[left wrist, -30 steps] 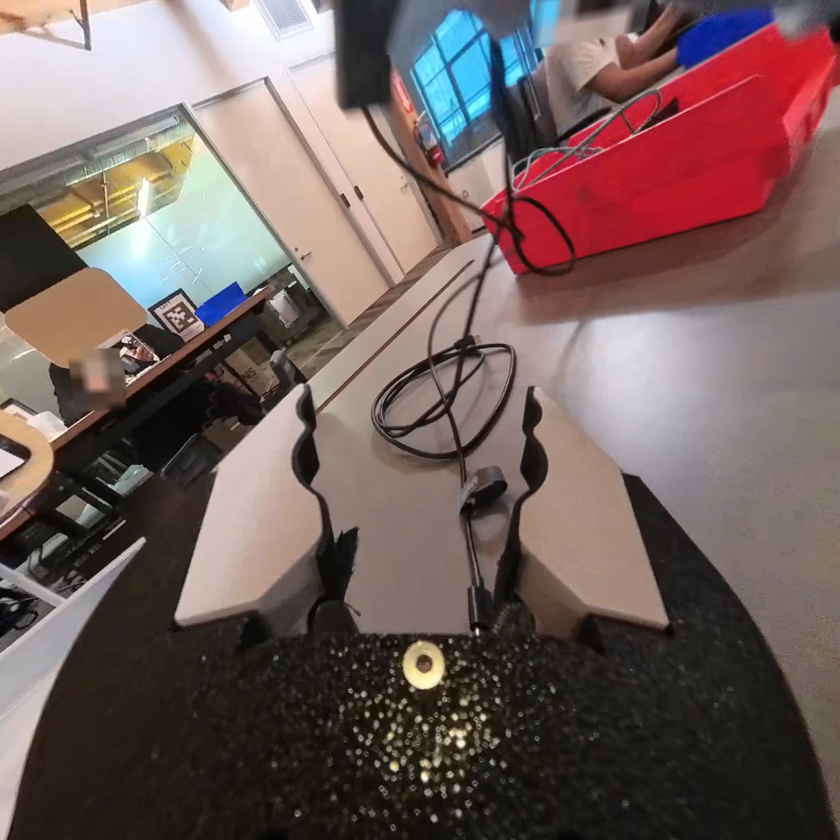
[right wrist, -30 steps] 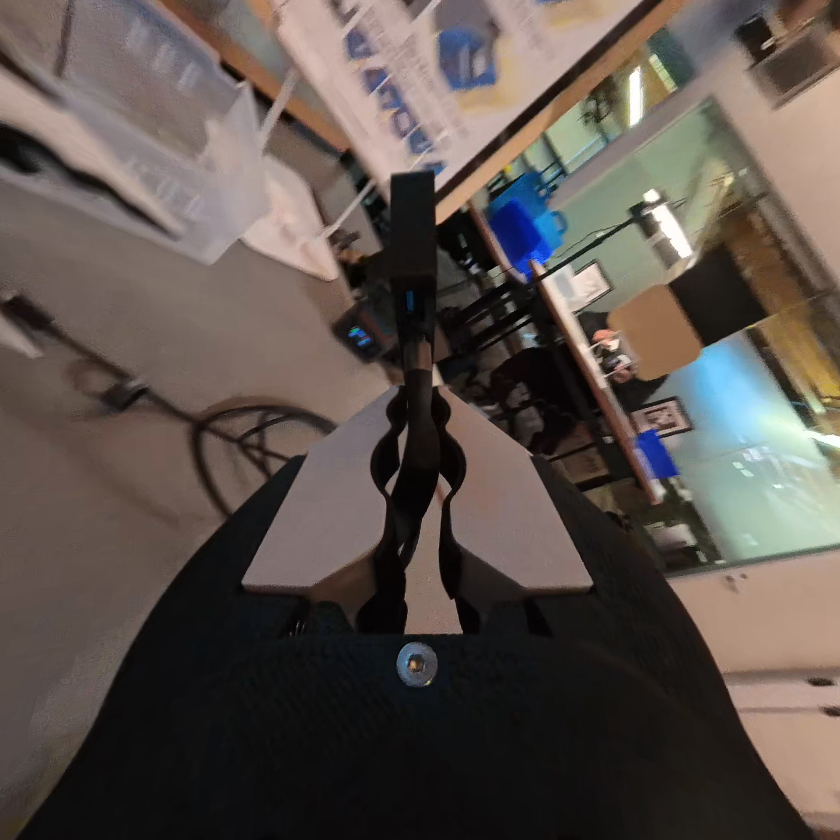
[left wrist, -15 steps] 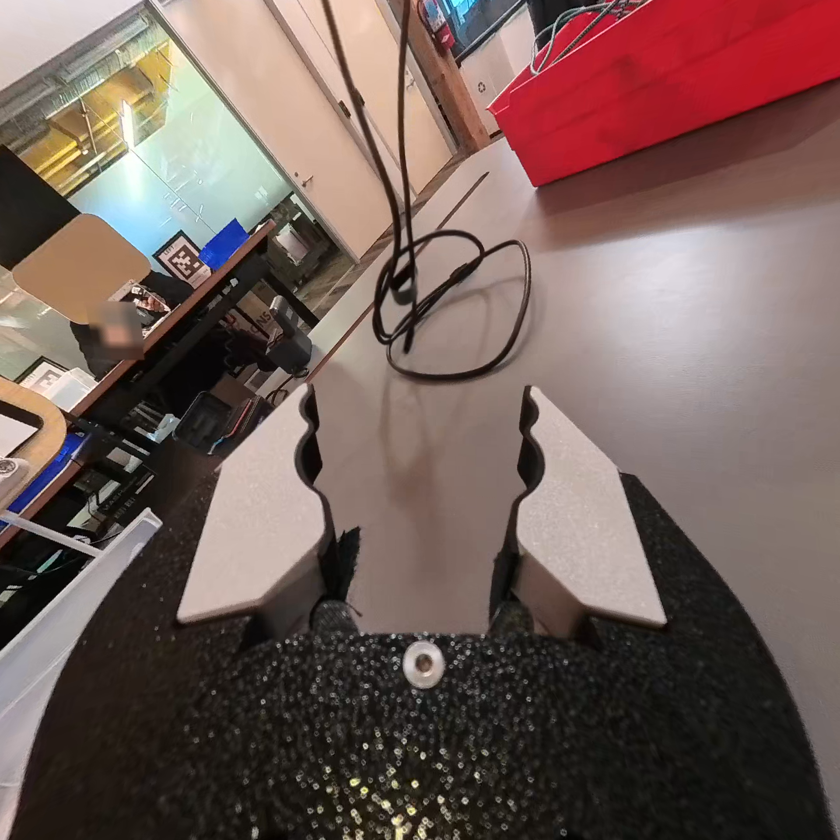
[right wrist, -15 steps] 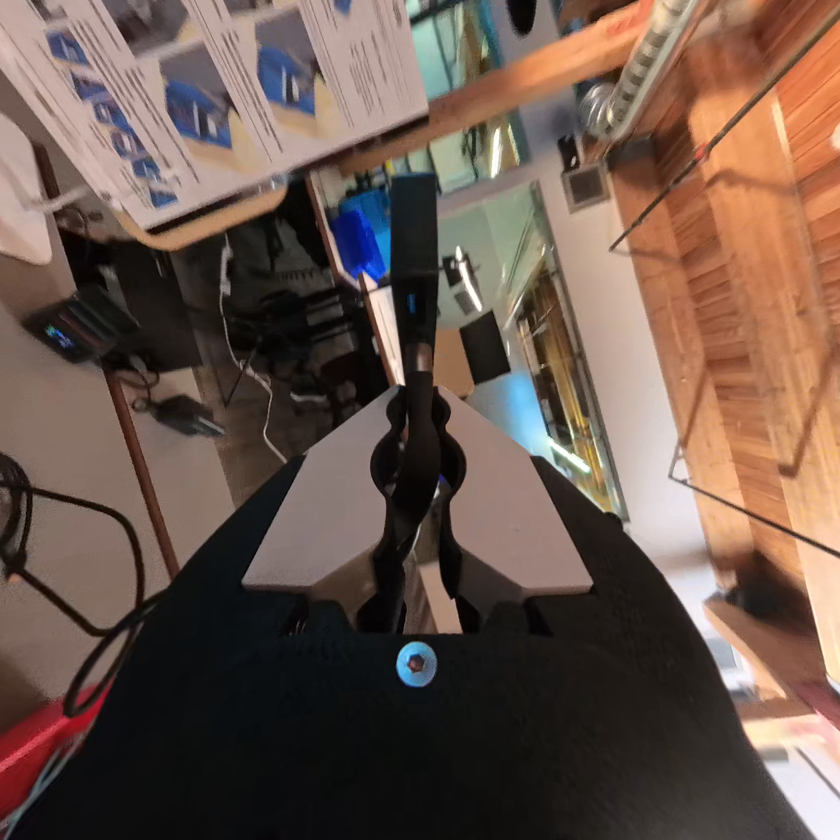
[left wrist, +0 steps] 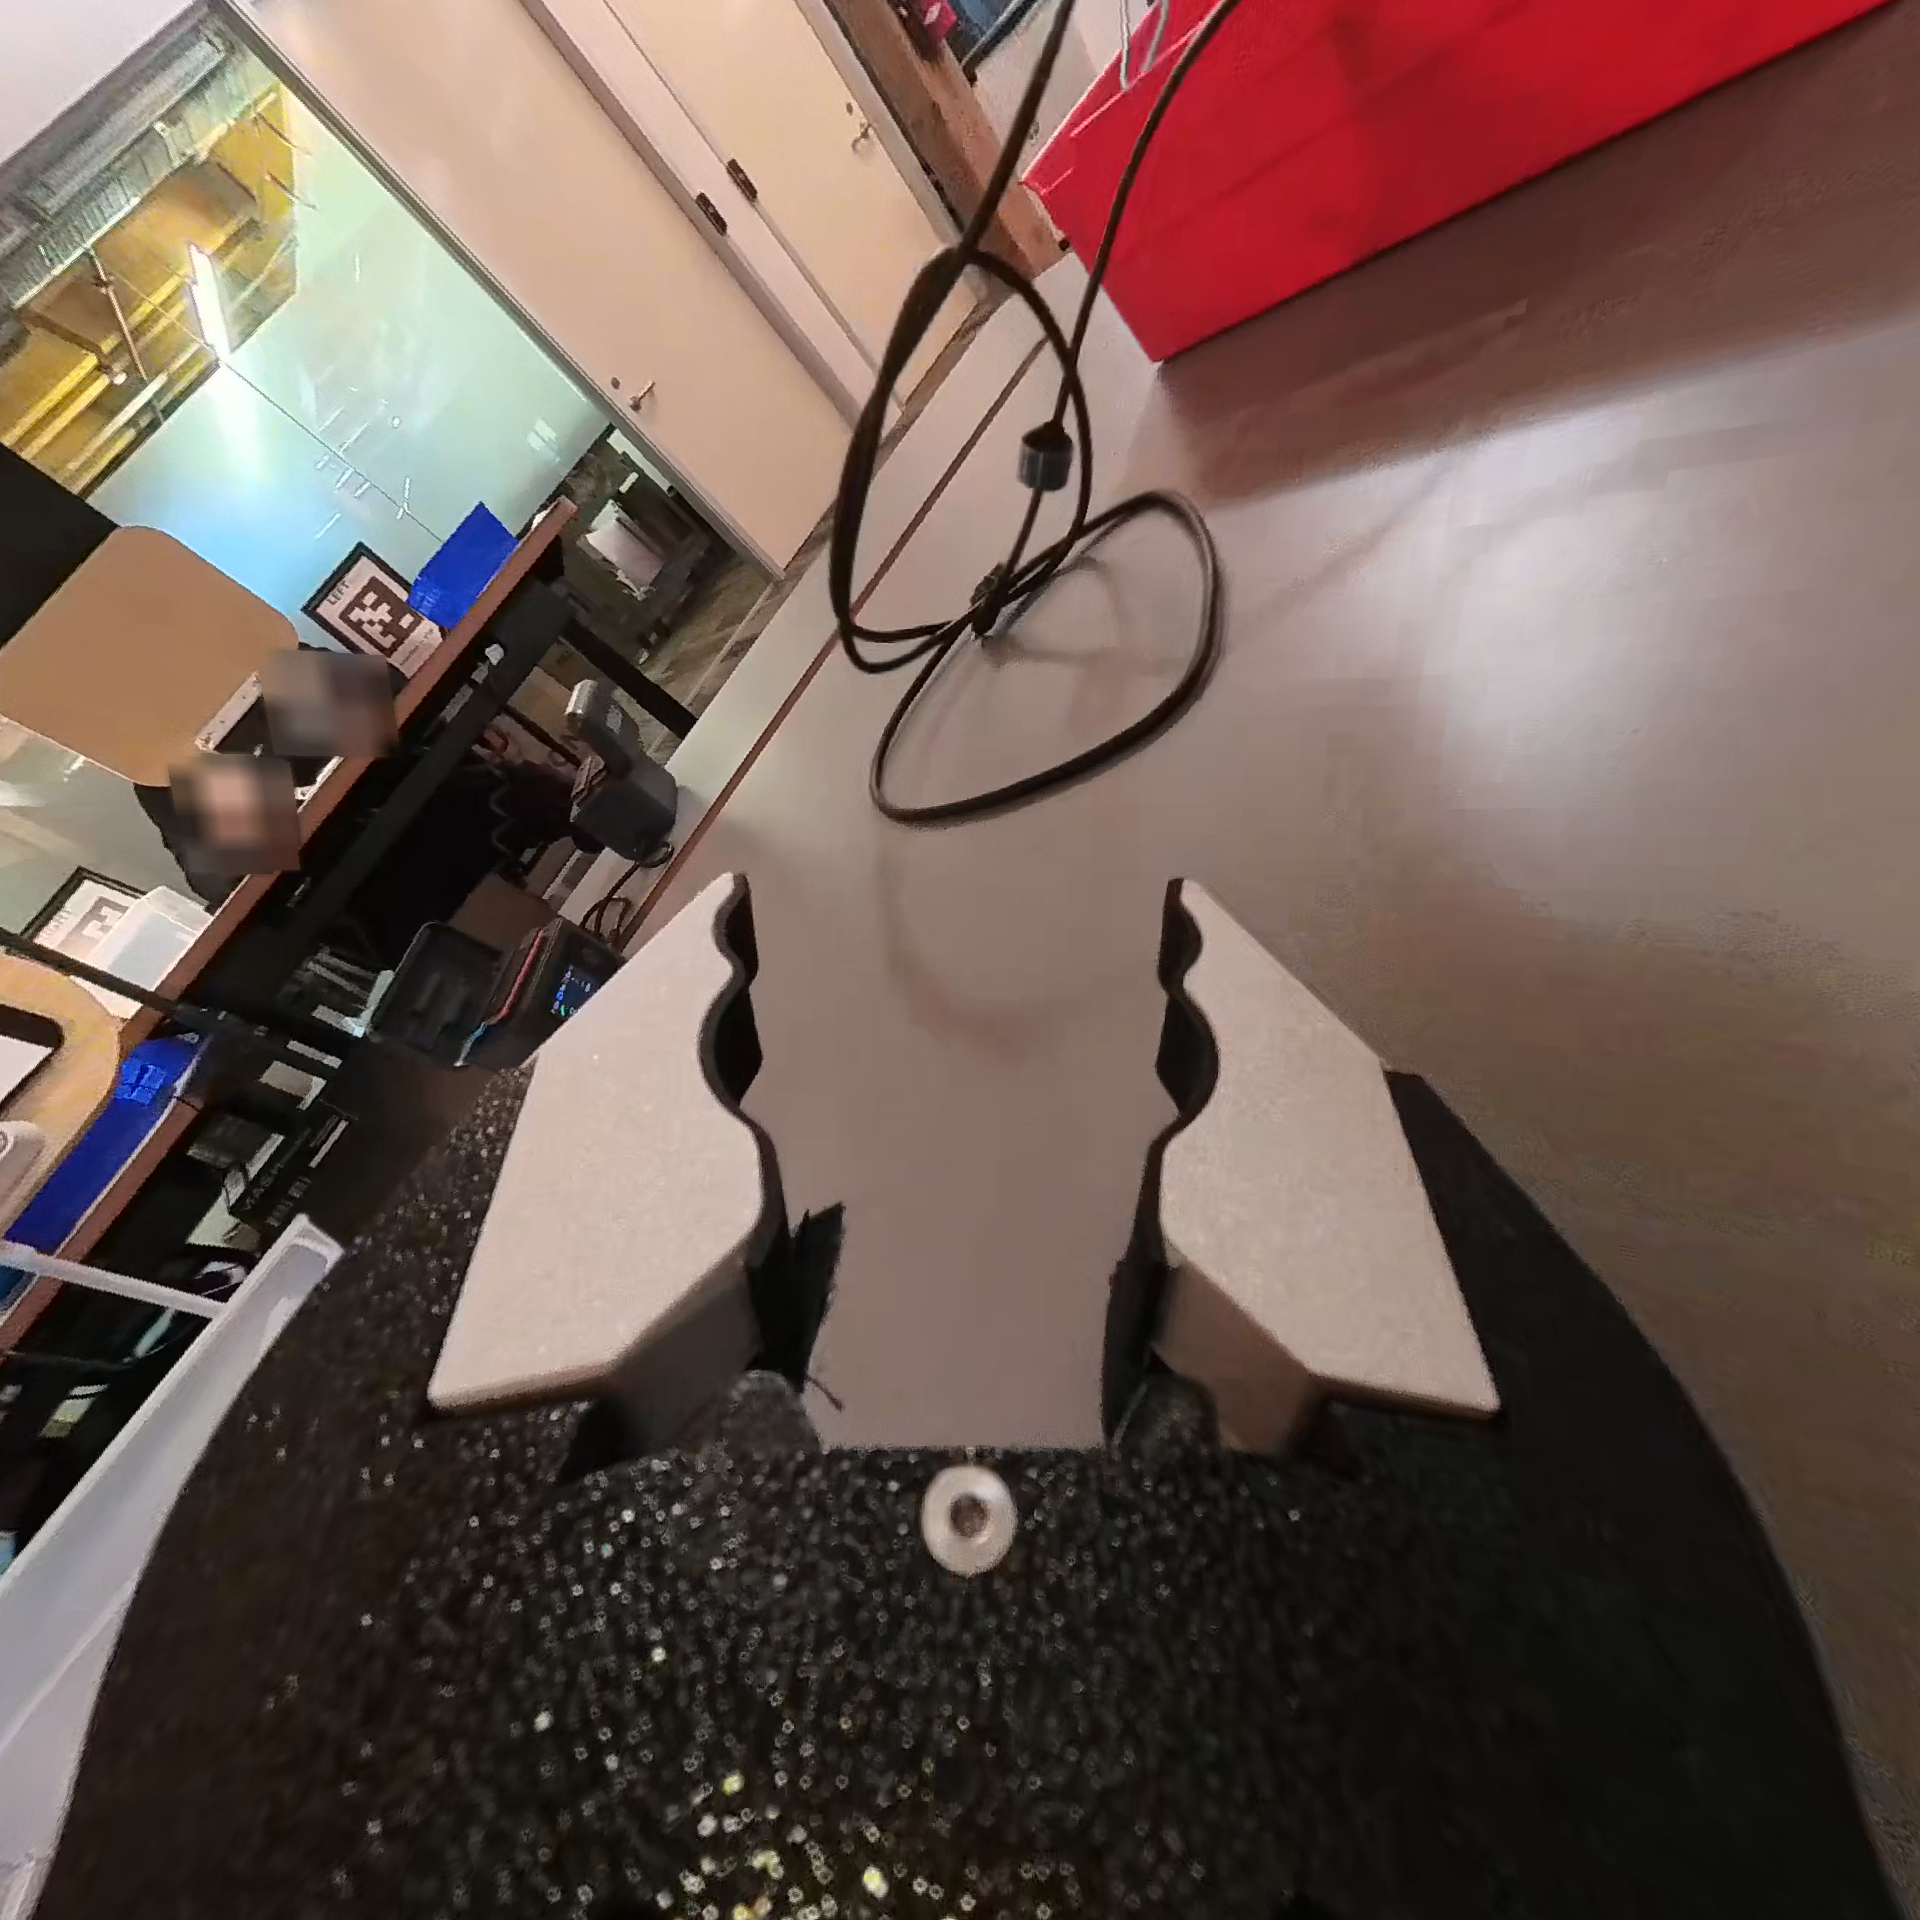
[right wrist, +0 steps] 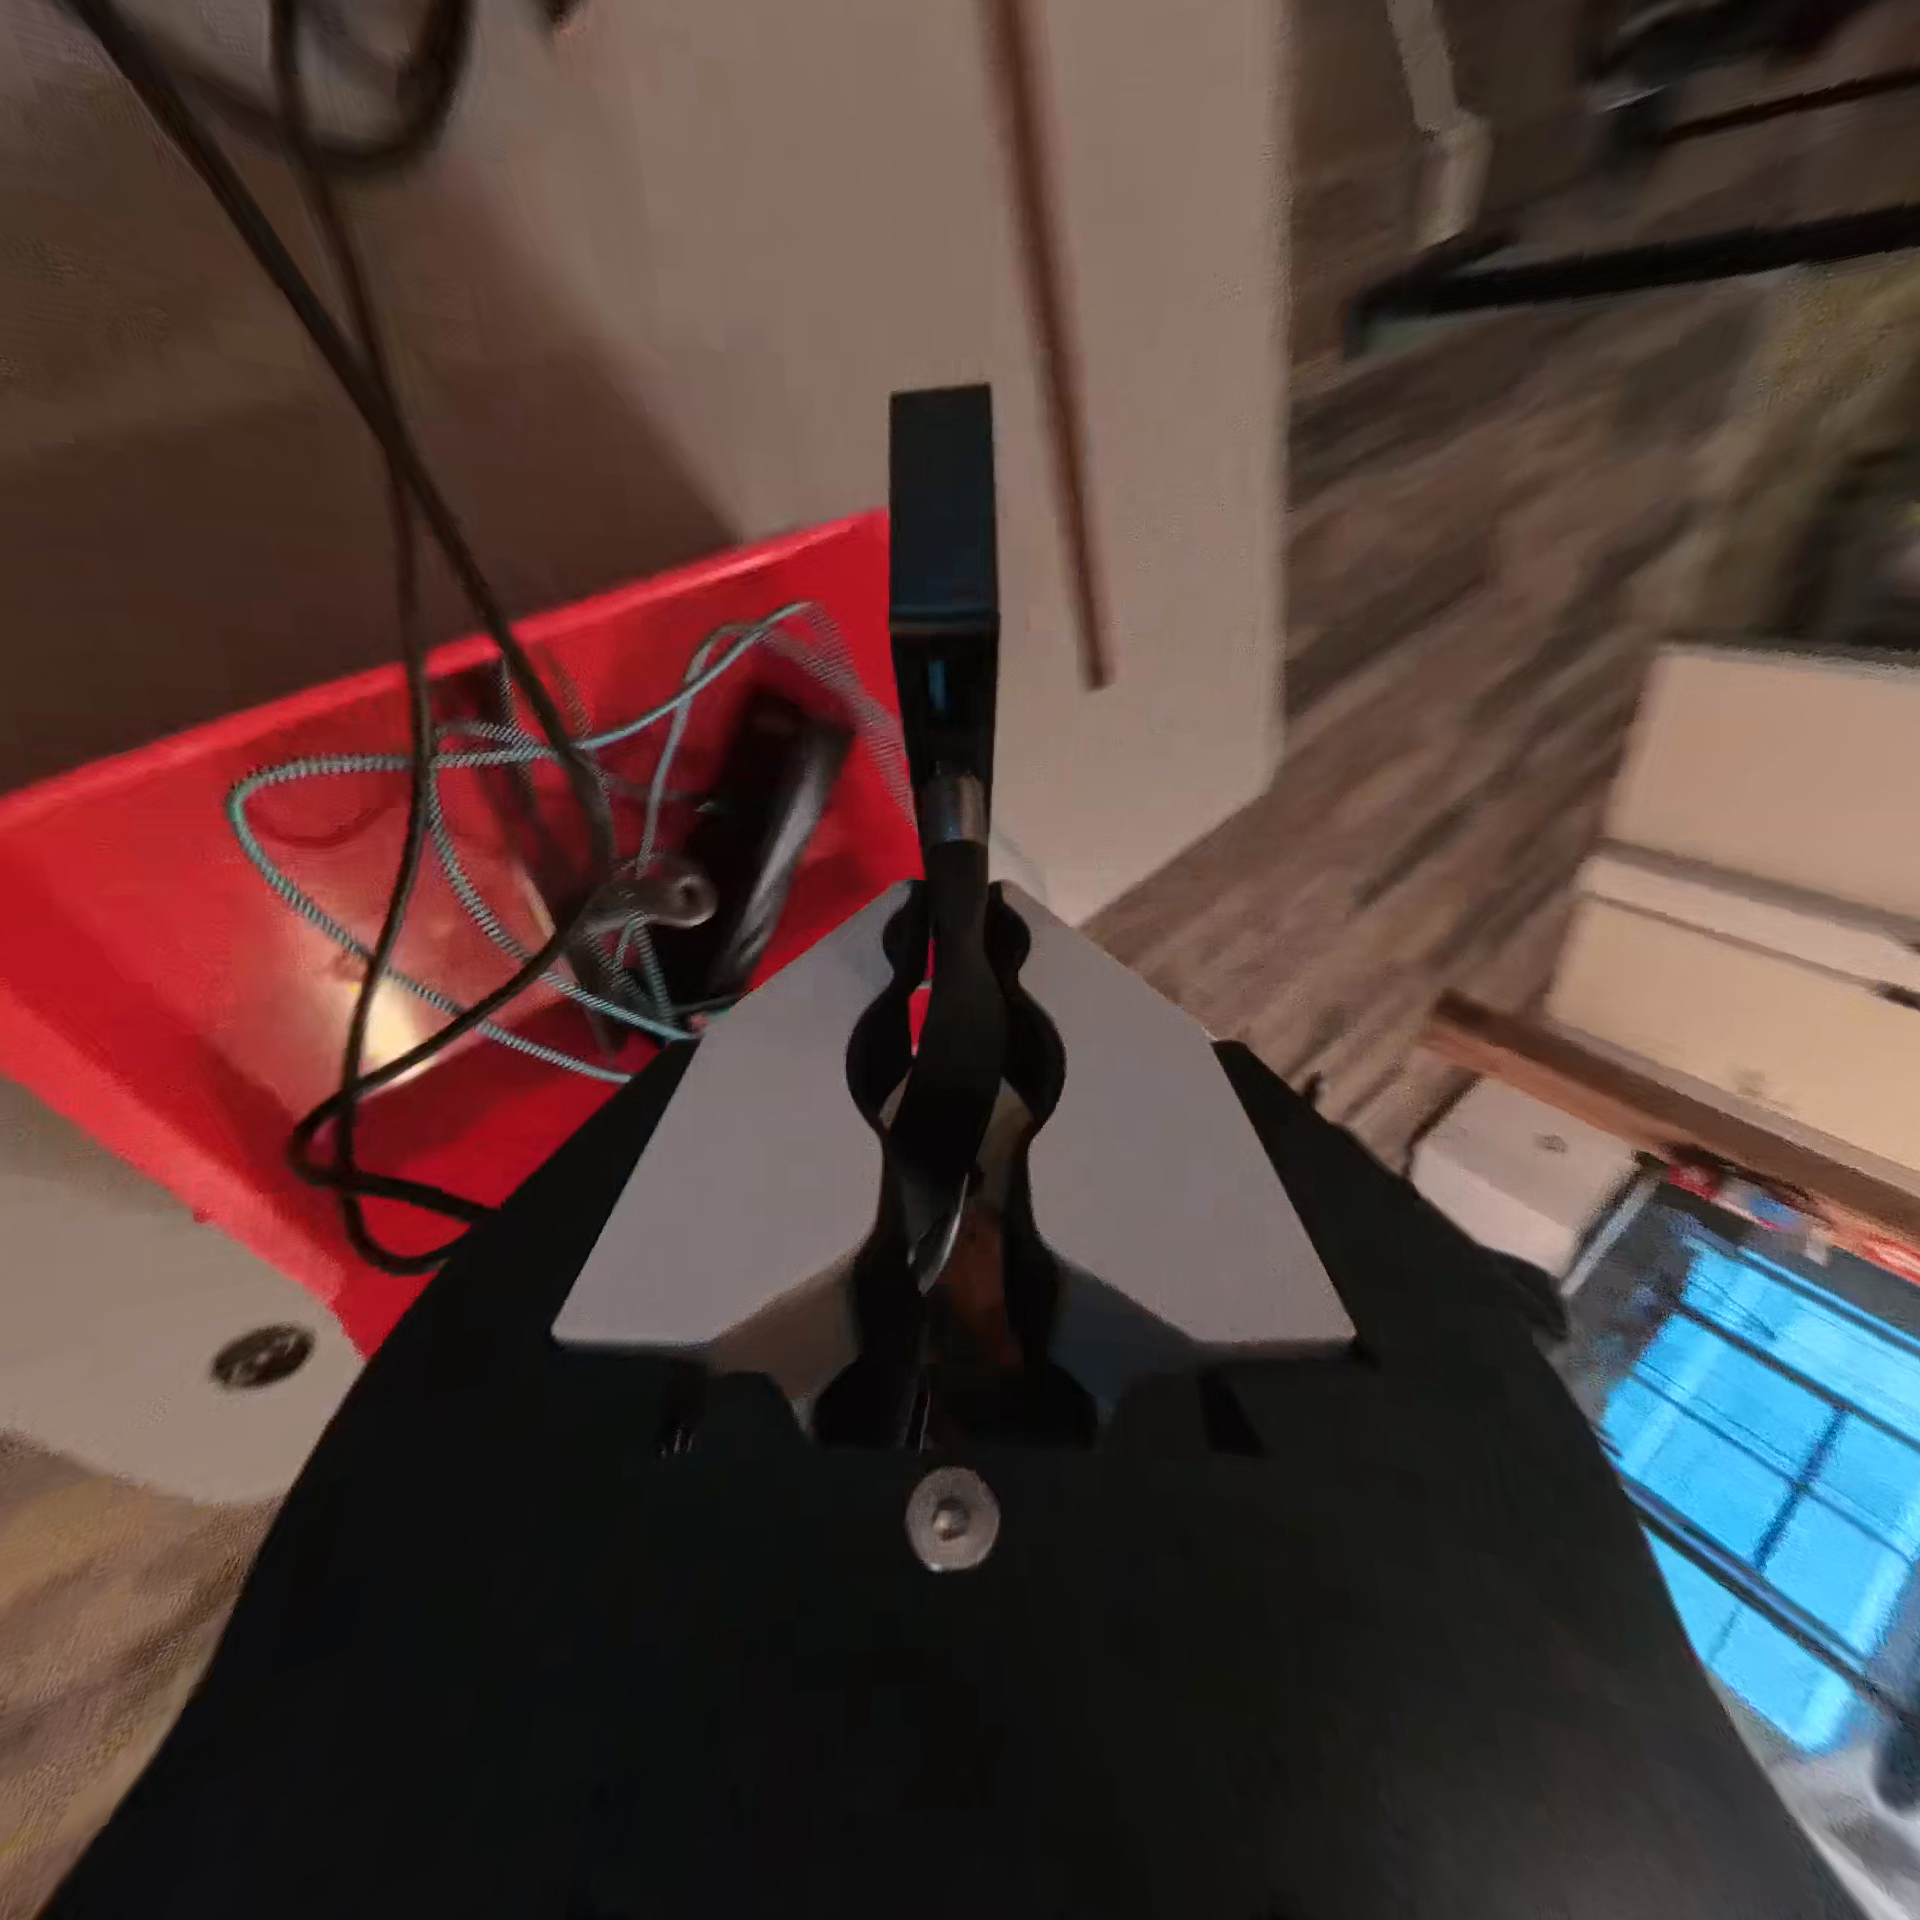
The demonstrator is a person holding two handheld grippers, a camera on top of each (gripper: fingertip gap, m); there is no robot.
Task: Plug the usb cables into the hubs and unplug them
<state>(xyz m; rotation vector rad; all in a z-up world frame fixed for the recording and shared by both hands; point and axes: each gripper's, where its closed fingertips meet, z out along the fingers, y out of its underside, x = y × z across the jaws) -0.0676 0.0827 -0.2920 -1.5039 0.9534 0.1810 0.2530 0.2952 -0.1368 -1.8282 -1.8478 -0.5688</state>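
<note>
My left gripper [left wrist: 956, 894] is open and empty, low over the grey table [left wrist: 1507, 831]. Ahead of it a black usb cable [left wrist: 1044, 464] hangs from above the frame, one loop still resting on the table. My right gripper [right wrist: 961, 899] is shut on the short lead [right wrist: 951, 997] of a black usb hub [right wrist: 940, 509], which sticks straight out past the fingertips. The black cable [right wrist: 416, 582] hangs at the left of the right wrist view and drops toward the red bin [right wrist: 156, 935].
The red bin stands at the table's far right in the left wrist view [left wrist: 1403, 156]. It holds a green braided cable [right wrist: 436, 769] and another black hub [right wrist: 769, 821]. The table's left edge drops to the floor, with desks and a seated person beyond.
The black cable, whose plug lay between my left fingers a second ago, has been lifted away. My right gripper has swung round with the hub and now points over the red bin.
</note>
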